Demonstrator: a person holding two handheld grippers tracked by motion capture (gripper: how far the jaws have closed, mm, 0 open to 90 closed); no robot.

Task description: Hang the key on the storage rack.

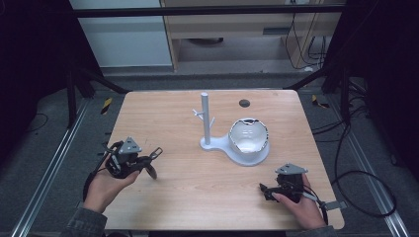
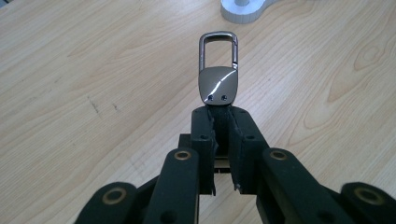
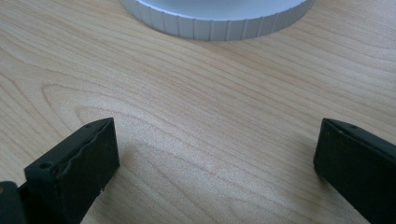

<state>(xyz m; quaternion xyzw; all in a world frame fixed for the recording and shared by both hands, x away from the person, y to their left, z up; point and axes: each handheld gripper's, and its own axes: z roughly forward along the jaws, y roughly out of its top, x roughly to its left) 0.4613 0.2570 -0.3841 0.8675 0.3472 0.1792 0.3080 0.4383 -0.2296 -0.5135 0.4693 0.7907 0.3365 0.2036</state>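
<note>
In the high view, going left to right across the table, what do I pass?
Left gripper shut on the metal key-ring clip → white stand's upright post with pegs → white bowl on the stand's round base → right gripper, jaws open over bare table.

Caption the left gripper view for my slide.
Left tool clamps a metal key clip above the wooden table.
</note>
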